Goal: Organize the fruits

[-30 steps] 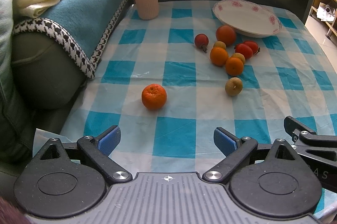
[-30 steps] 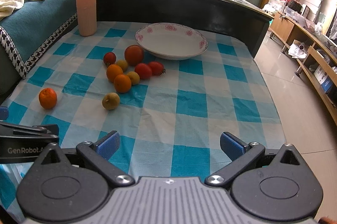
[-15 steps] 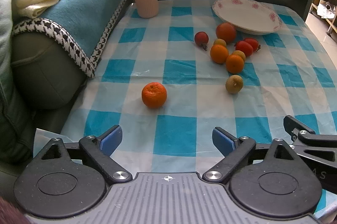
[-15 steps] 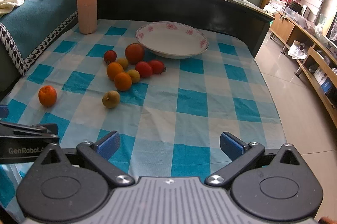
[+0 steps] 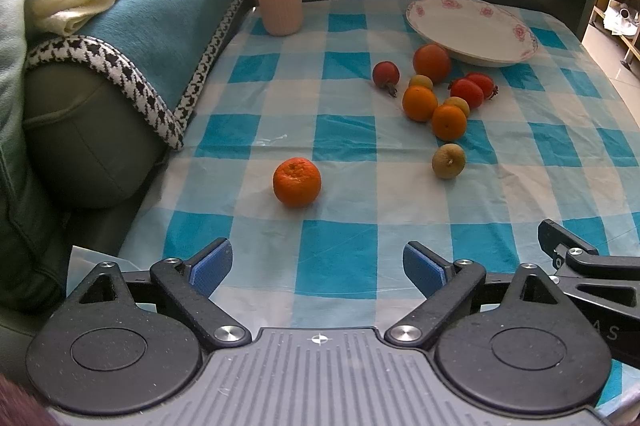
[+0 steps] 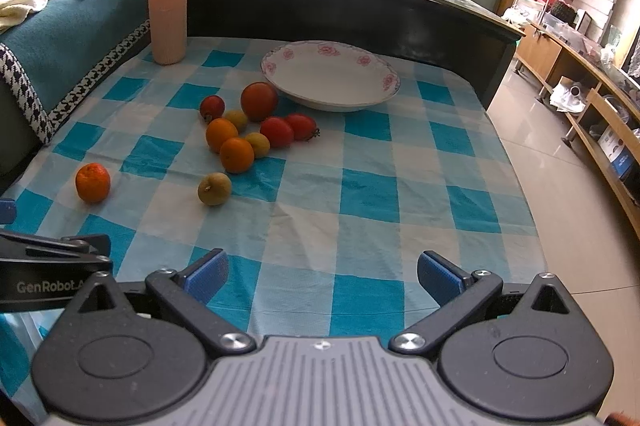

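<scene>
Both views have crept slightly toward the fruit since a second ago; nothing on the cloth has shifted. Left gripper sits low at the near edge of the checked tablecloth, jaws spread wide, nothing between the blue pads. Lone mandarin lies just ahead of it, slightly left of centre, path clear. Right gripper likewise gapes empty; brownish-yellow fruit lies ahead to its left, mandarin farther left. Beyond: cluster of oranges, red tomatoes and small yellow fruits, touching or nearly so. White floral plate sits just behind the cluster, empty. Pink ribbed cylinder stands upright at far left corner, beside the teal blanket.
</scene>
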A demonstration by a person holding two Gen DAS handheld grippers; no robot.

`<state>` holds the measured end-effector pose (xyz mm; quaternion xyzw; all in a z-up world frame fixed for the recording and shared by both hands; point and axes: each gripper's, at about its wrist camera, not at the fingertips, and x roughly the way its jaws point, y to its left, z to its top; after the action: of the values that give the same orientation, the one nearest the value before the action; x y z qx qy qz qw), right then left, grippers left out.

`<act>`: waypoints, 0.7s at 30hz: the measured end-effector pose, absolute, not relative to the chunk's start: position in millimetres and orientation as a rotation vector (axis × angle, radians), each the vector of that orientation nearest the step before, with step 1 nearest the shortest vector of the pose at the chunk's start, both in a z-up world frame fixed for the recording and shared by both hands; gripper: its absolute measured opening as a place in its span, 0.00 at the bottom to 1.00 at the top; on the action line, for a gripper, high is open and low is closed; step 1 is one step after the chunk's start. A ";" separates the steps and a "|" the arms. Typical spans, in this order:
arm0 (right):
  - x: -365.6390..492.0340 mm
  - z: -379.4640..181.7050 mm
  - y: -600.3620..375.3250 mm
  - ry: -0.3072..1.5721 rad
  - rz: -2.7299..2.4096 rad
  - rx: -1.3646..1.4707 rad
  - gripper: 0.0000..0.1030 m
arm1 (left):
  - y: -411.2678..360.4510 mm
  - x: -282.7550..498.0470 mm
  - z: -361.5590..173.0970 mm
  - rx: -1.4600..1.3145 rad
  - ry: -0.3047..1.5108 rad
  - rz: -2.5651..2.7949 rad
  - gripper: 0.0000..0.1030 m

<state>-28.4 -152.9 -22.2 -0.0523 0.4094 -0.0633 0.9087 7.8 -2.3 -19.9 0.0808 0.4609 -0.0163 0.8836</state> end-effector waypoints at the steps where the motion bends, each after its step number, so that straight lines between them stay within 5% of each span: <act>1: -27.6 -22.5 -151.6 0.846 -0.130 -0.108 1.00 | -1.6 8.3 -19.9 0.169 0.959 -0.033 0.93; 21: -9.6 -24.8 -140.2 0.842 -0.033 -0.101 1.00 | 7.0 17.4 -15.3 0.219 0.913 -0.005 0.93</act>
<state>-9.6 -140.2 -24.8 -0.0489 0.4086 -0.0160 0.9113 17.4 7.0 -15.3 0.1055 0.4399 -0.0026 0.8918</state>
